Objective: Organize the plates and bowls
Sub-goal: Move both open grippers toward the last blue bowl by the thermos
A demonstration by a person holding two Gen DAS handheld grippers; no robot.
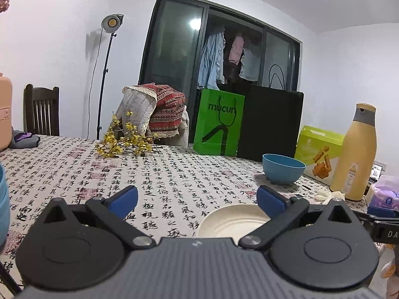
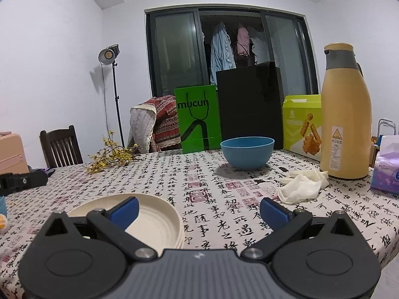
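A blue bowl (image 1: 283, 171) (image 2: 247, 155) stands upright at the far side of the table, in front of a black bag. A stack of cream plates (image 1: 234, 221) (image 2: 154, 221) lies near the front edge. My left gripper (image 1: 197, 199) is open and empty, with the plates just below its right finger. My right gripper (image 2: 199, 210) is open and empty, with the plates under its left finger. A second blue bowl's edge (image 1: 3, 206) shows at the far left of the left wrist view.
A tall yellow thermos (image 2: 345, 114), a purple tissue pack (image 2: 386, 172), crumpled white gloves (image 2: 303, 184) and a snack box (image 2: 303, 124) crowd the right side. A green bag (image 2: 198, 119), black bag (image 2: 249, 107) and yellow flowers (image 2: 112, 157) line the back.
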